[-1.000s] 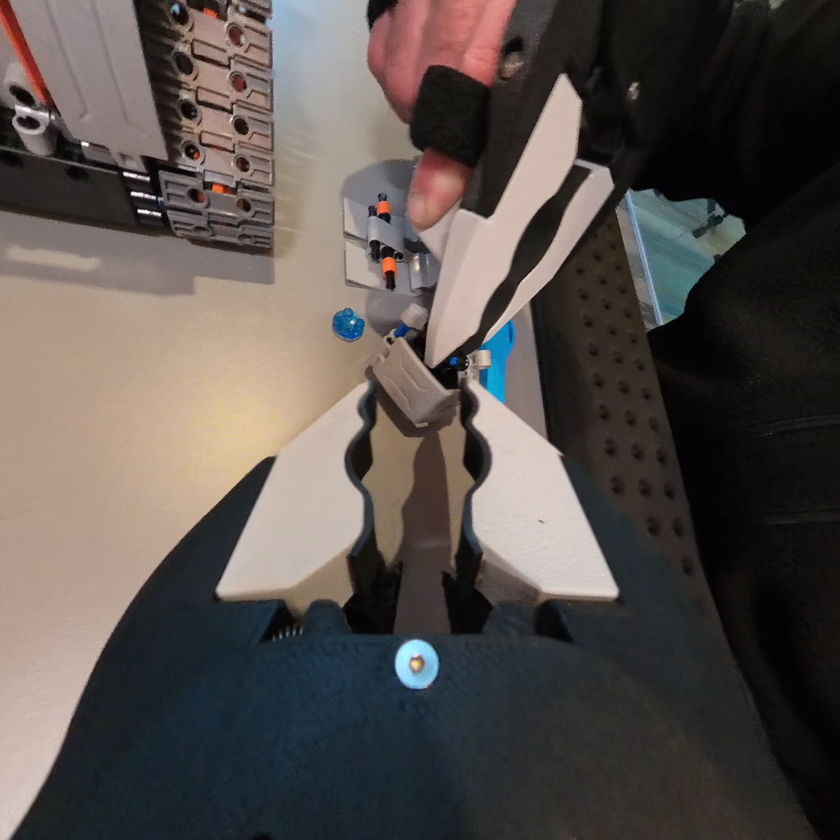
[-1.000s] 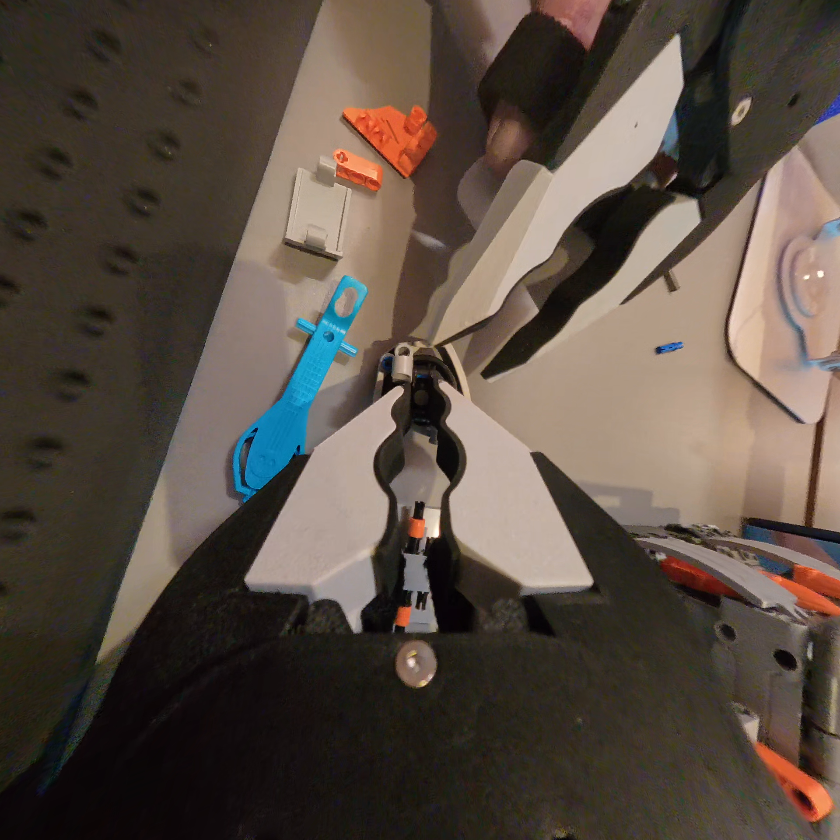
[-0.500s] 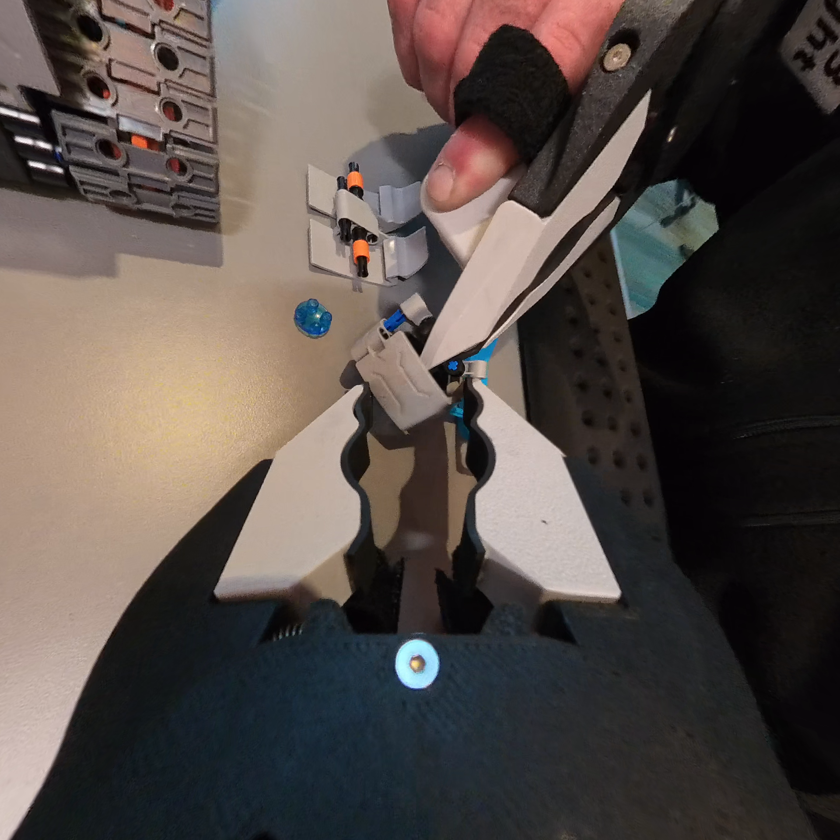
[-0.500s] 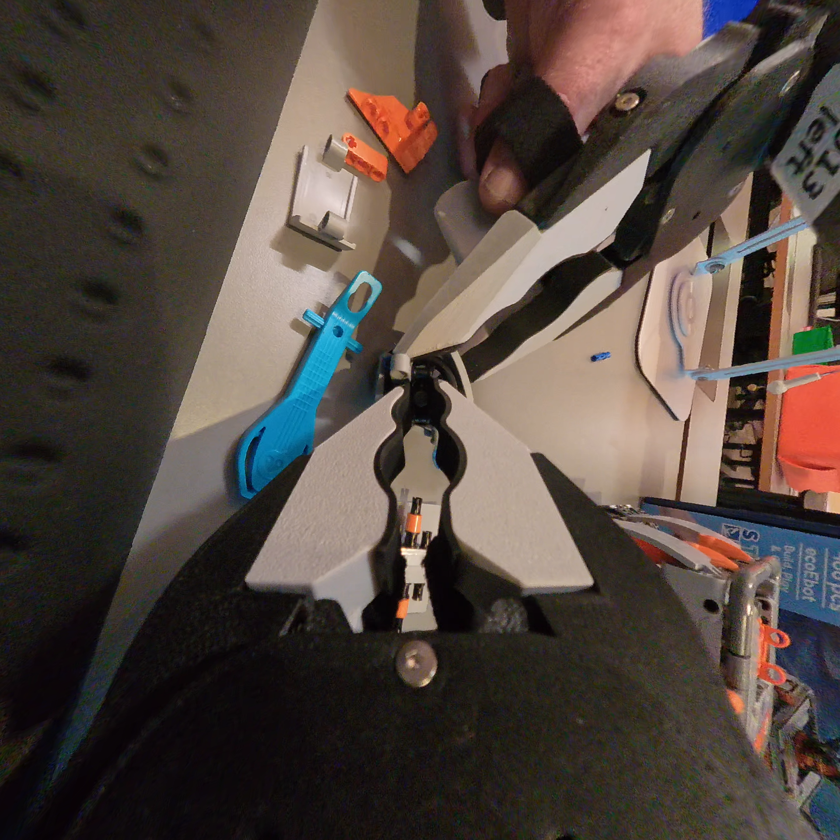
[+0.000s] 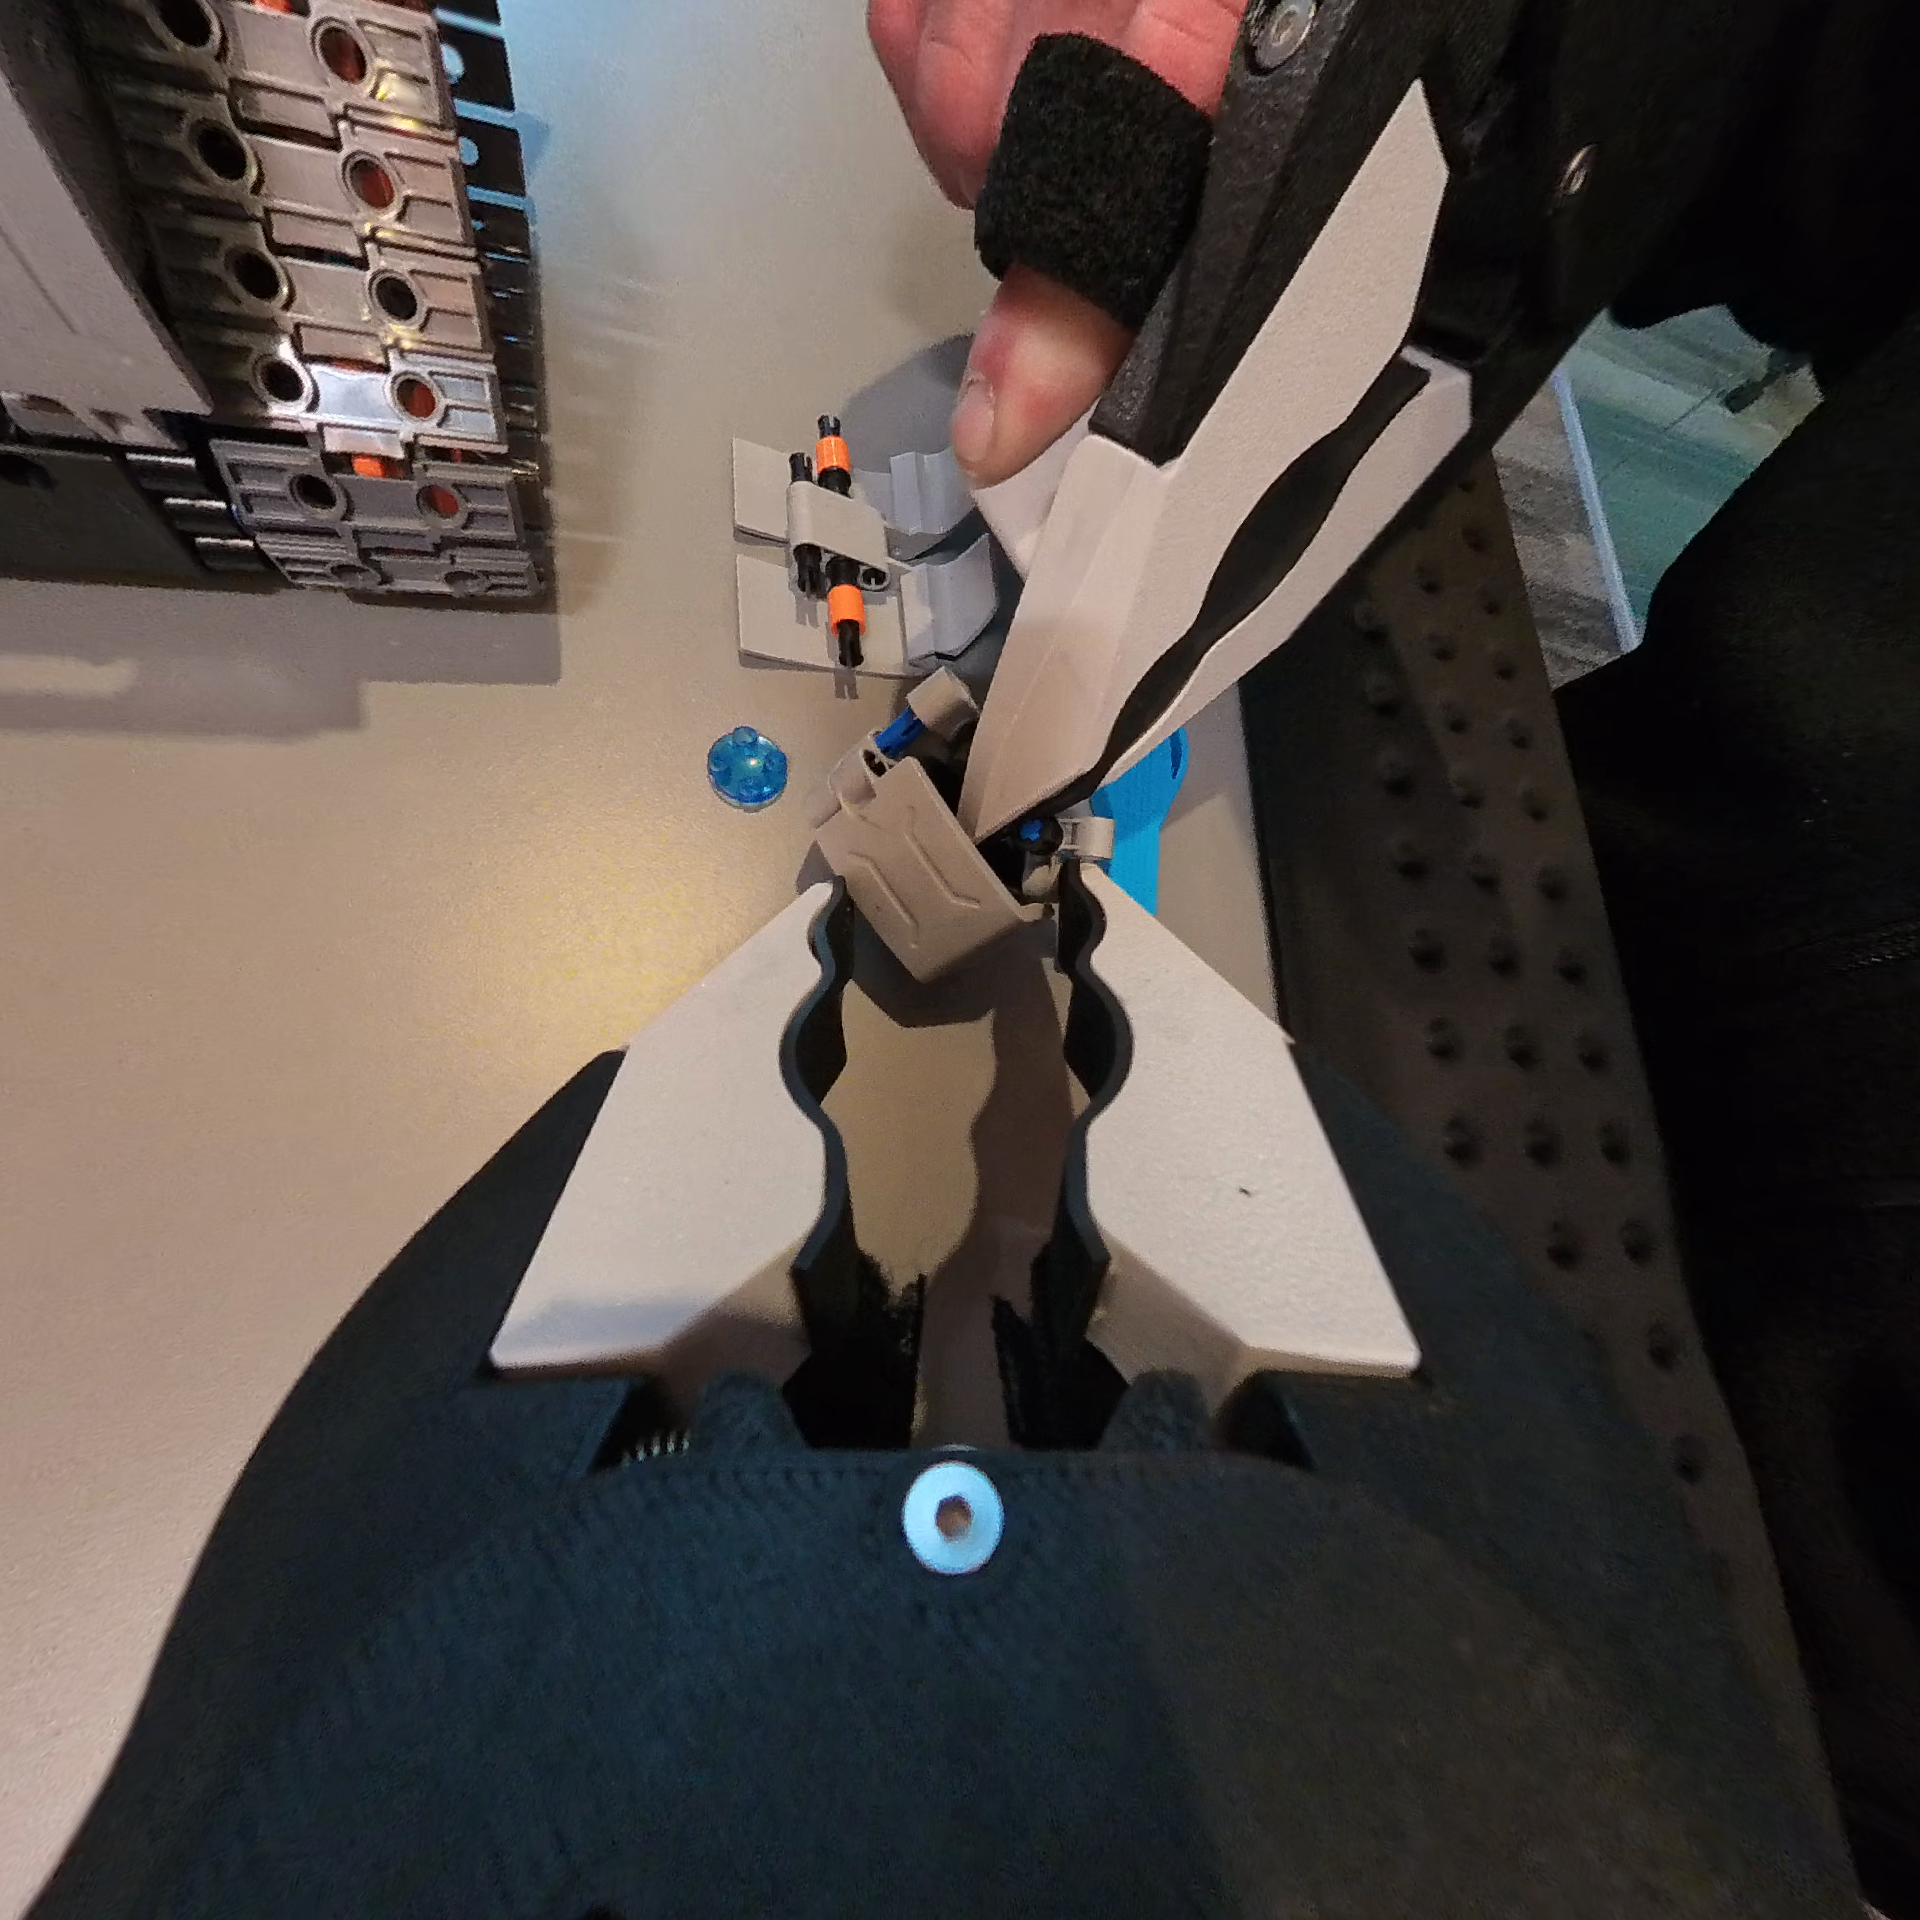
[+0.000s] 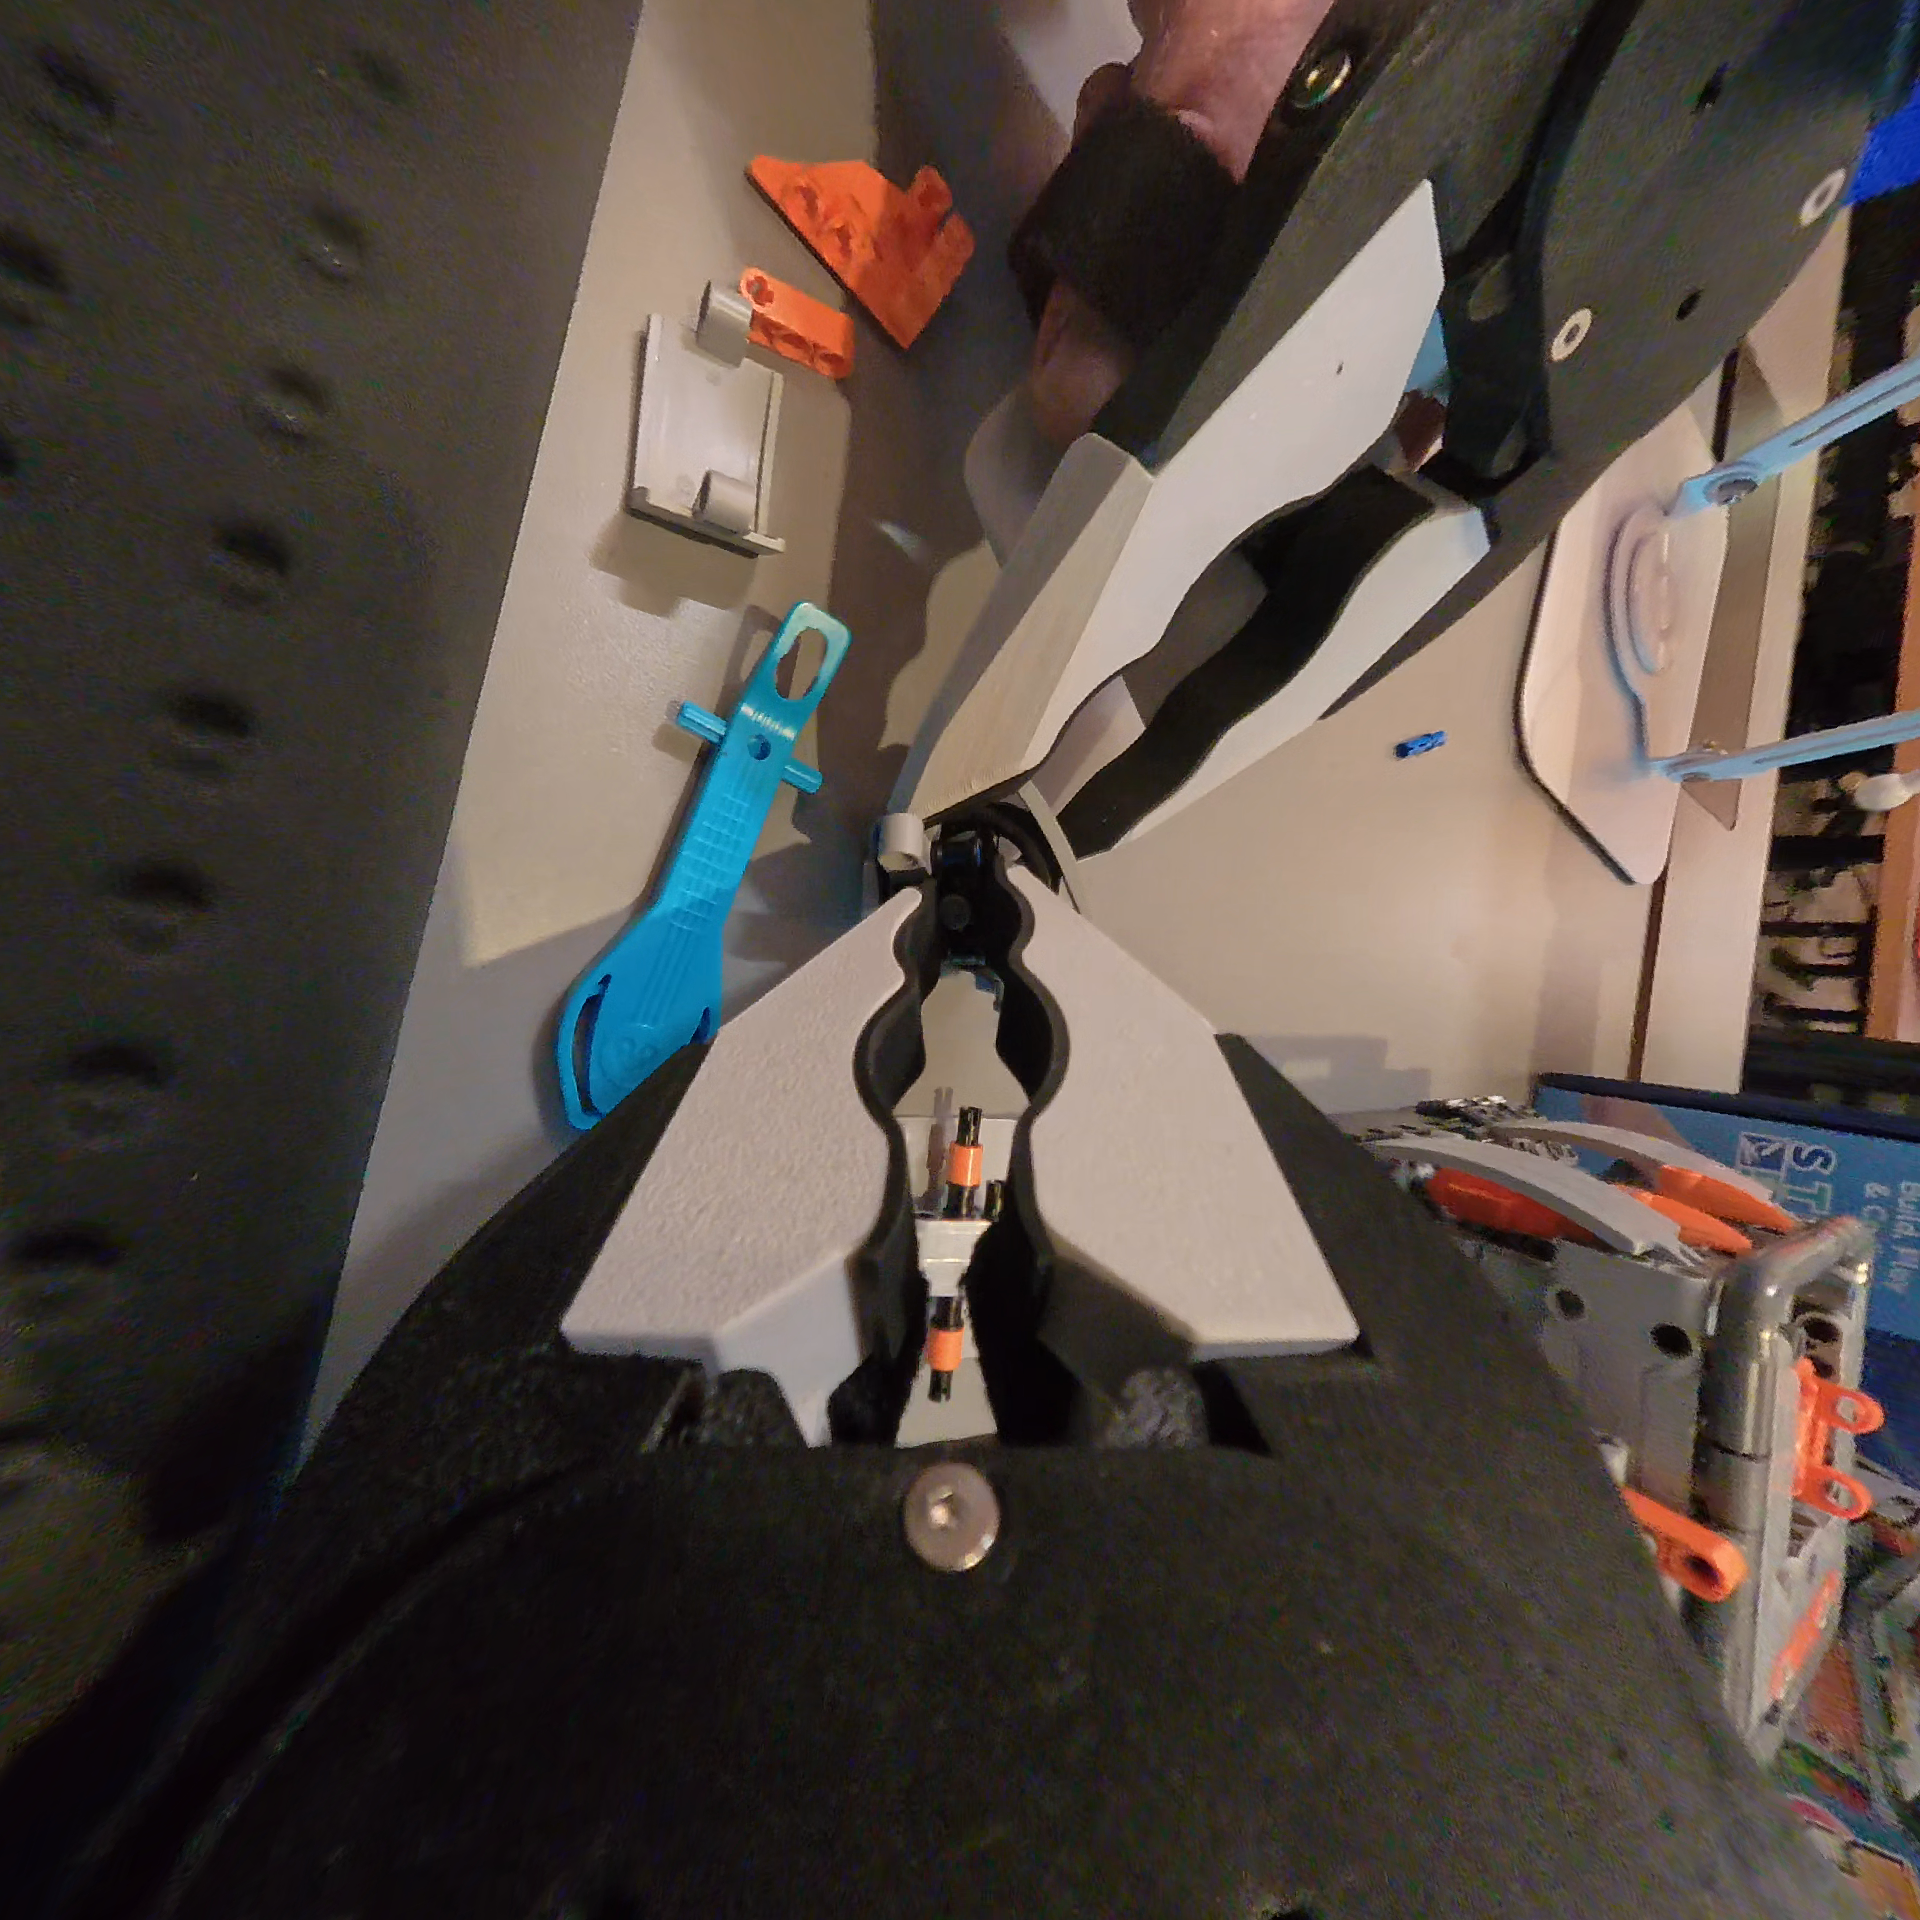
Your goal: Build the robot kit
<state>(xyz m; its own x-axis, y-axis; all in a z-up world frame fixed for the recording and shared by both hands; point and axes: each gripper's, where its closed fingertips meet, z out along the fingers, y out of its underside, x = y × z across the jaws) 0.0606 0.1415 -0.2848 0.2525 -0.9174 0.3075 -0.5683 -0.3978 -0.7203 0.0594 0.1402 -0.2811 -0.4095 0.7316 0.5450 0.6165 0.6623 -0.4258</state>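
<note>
A small assembly, a grey curved panel (image 5: 920, 868) with blue and black pins, is held between both grippers just above the table. My left gripper (image 5: 951, 891) is shut on the grey panel's sides. My right gripper (image 6: 961, 912) is shut on the assembly's black pin part (image 6: 961, 883). In the left wrist view the right gripper (image 5: 1003, 805) comes down from the upper right, a person's thumb on it. In the right wrist view the left gripper (image 6: 940, 816) comes in from the upper right, its tips on the same assembly.
Grey panels joined by orange-and-black pins (image 5: 831, 561) and a blue round stud (image 5: 747, 766) lie beyond. A blue separator tool (image 6: 696, 862), a grey panel (image 6: 707, 447) and orange pieces (image 6: 873, 239) lie by the black perforated board (image 6: 208, 623). A large grey model (image 5: 312, 312) stands far left. Left and right tips are no more than a few centimetres apart.
Both grippers stay shut on the small assembly. They have shifted slightly together and the grey panel has tilted a little. The loose parts on the table have not moved.
</note>
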